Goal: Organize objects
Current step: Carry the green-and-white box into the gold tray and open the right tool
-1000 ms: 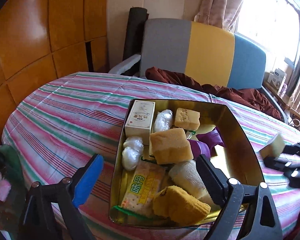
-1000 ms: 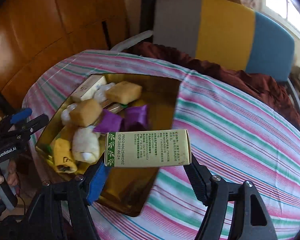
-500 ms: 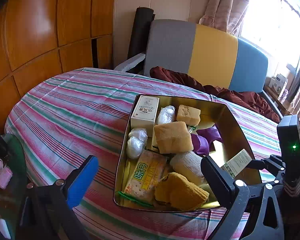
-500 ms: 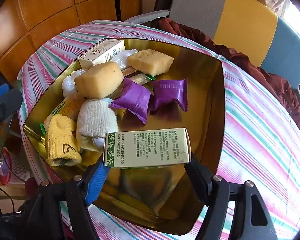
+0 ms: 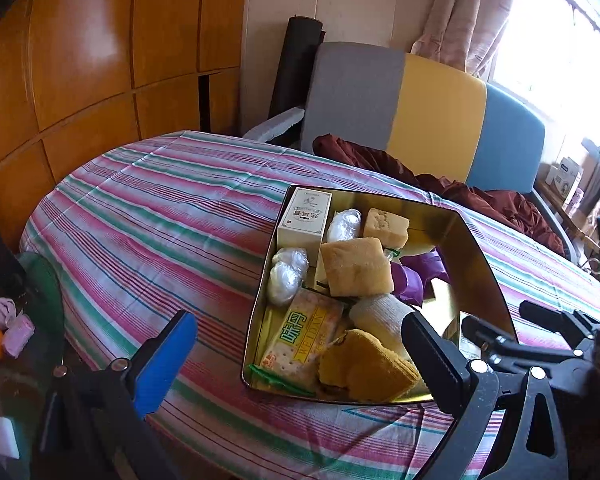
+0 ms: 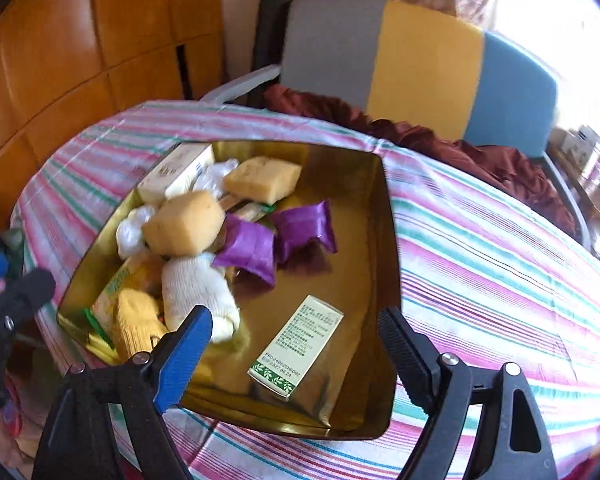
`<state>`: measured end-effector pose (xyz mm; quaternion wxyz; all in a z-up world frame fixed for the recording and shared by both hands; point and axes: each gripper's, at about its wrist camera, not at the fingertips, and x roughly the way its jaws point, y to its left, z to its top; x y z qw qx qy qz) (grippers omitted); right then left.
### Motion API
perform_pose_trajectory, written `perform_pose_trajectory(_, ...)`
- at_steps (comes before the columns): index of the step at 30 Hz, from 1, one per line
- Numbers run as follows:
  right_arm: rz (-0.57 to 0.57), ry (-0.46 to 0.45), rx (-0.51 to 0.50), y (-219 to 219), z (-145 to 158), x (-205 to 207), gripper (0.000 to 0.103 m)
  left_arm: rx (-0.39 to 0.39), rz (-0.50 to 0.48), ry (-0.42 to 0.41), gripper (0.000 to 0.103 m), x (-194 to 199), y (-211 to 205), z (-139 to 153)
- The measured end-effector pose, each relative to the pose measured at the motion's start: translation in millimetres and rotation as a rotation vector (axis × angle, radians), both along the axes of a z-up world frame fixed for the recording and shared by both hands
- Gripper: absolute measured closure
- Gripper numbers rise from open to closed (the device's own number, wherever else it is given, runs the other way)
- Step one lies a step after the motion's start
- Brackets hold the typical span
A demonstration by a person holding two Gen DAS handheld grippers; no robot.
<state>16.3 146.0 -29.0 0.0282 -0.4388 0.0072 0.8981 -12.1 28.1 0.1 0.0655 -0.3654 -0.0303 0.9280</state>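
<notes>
Right gripper (image 6: 292, 344) spread wide, empty, over gold tin (image 6: 388, 216); green box (image 6: 296, 346) lies flat inside. Left gripper (image 5: 300, 344) also released. Purple packets (image 6: 276, 236), socks (image 6: 198, 292), sponges (image 6: 186, 222) crowd the tin's left half.

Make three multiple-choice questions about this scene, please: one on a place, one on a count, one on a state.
1. Where does the green-printed box lie?
A. on the striped cloth
B. on the tin's bare floor
C. between the right gripper's fingers

2. How many purple packets are in the tin?
A. one
B. two
C. four

3. What state is the right gripper in?
A. open, holding nothing
B. shut on a box
C. shut on a sock

Answers:
1 B: it rests flat inside the tin, apart from the other things.
2 B: two lie side by side.
3 A: its fingers stand wide apart with nothing between them.
</notes>
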Motion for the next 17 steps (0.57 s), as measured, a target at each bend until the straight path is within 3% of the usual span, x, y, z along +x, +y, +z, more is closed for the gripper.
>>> perform_pose_trajectory(8,-0.092,0.092,0.015,-1,19,18,0.016,0.039,0.003,-0.030,0.000,10,-9,-8)
perform_pose_trajectory(17,-0.103,0.143,0.025,-7,22,27,0.016,0.022,-0.011,0.027,0.000,21,-4,-6)
